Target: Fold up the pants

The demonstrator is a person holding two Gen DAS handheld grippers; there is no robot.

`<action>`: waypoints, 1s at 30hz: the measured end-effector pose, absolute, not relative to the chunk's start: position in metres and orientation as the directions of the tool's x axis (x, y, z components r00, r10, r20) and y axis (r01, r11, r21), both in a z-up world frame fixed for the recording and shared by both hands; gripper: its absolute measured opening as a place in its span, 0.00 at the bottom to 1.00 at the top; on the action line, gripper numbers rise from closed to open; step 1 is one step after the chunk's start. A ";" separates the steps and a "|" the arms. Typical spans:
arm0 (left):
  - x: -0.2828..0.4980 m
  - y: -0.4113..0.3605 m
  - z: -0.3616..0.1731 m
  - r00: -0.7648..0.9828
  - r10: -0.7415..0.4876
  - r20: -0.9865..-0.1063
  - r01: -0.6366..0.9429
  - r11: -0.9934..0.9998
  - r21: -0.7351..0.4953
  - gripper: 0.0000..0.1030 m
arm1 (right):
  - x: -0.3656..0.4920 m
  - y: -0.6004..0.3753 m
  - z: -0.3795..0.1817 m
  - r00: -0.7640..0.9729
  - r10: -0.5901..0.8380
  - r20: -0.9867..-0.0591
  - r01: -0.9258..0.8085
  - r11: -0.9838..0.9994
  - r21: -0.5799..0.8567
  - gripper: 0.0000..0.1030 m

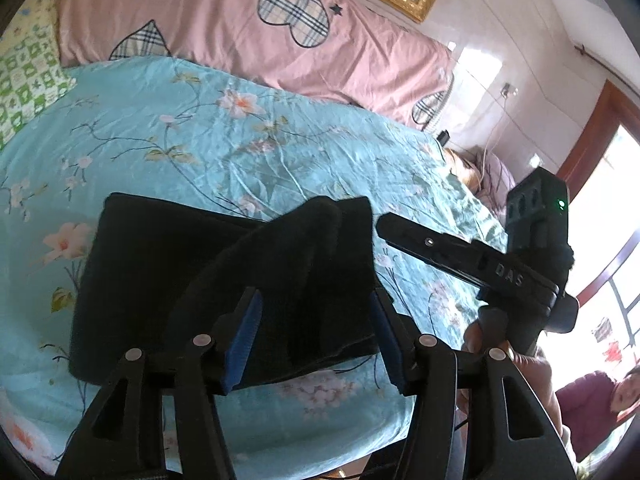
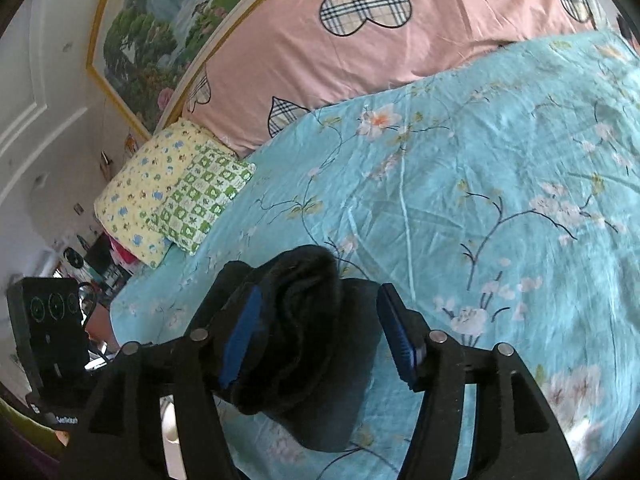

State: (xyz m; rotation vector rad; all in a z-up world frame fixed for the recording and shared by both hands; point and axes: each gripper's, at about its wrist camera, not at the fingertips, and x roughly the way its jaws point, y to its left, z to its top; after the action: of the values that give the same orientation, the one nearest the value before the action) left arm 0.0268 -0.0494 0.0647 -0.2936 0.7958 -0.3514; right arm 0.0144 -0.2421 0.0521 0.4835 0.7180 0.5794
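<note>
Left wrist view: left gripper [image 1: 316, 330] angled down over one folded black pants [image 1: 208, 280] on the blue floral bedspread [image 1: 248, 136], jaws apart, pads clear of cloth. Right gripper [image 1: 460, 256] alongside.
Right wrist view: right gripper [image 2: 320, 336] jaws apart, nothing clamped; pants [image 2: 304, 320] between; two small pillows [image 2: 172, 196] beyond

Raised letters "DAS" stand on the black plastic body of the right gripper [image 1: 384, 229], seen from the left wrist; a small white label on a black device [image 2: 52, 344] is too blurred to read
</note>
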 end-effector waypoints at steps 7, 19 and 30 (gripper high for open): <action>0.026 -0.024 0.066 0.672 -0.381 -0.634 0.138 0.907 -0.399 0.57 | 0.006 -0.218 0.067 0.623 0.603 -0.498 -0.350 0.785 0.512 0.70; 0.023 0.012 0.063 0.700 -0.333 -0.632 0.050 0.905 -0.422 0.62 | -0.011 -0.194 0.082 0.665 0.534 -0.522 -0.333 0.838 0.433 0.87; 0.025 0.050 0.050 0.700 -0.304 -0.646 -0.039 0.887 -0.460 0.65 | -0.010 -0.180 0.067 0.653 0.441 -0.615 -0.229 0.890 0.395 0.94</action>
State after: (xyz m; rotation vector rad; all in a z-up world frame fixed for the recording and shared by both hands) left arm 0.0254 0.0502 0.0502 -0.4677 0.7880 -0.1537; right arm -0.0099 -0.1797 0.0668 0.2954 0.7709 0.3863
